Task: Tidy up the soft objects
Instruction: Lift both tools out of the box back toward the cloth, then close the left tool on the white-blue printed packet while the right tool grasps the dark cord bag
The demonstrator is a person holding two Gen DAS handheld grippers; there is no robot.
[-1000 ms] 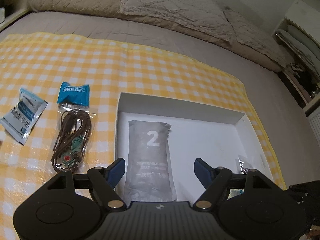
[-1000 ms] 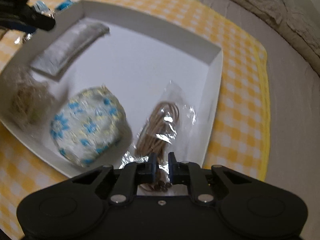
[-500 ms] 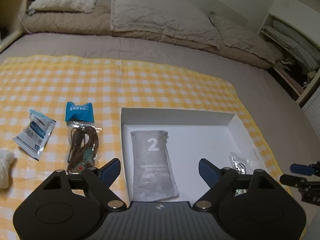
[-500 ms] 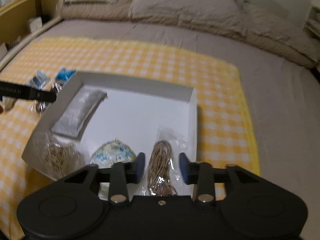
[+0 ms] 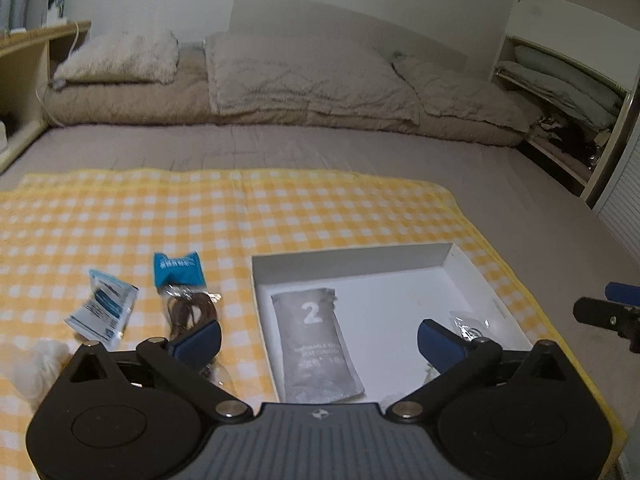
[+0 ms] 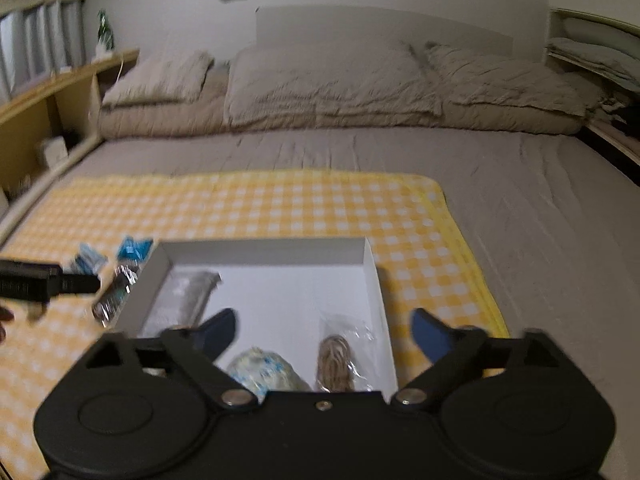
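Note:
A white box [image 5: 348,260] [image 6: 264,252] sits on the yellow checked cloth [image 5: 200,216]. Inside lie a grey packet marked 2 [image 5: 316,340] [image 6: 192,296], a bagged tan cord [image 6: 338,364] and a blue-flowered white pouch [image 6: 264,372]. My left gripper [image 5: 318,338] hangs above the box's near left side; its jaws are opening, with nothing between them. My right gripper [image 6: 324,334] hovers over the near end of the box, jaws opening and empty, above the cord. Left of the box lie a bagged brown cord [image 5: 188,312], a blue packet [image 5: 178,268], a white-blue sachet [image 5: 102,310] and a white fluffy lump [image 5: 36,364].
Beige pillows and a folded quilt [image 5: 304,80] line the far end of the grey bed [image 5: 360,148]. A wooden shelf [image 6: 48,96] runs along the left, open shelves [image 5: 560,92] stand at the right.
My right gripper let go of the bagged tan cord, opened wide and rose, tilting up toward the bed head. My left gripper widened, lifted and pulled back from the box.

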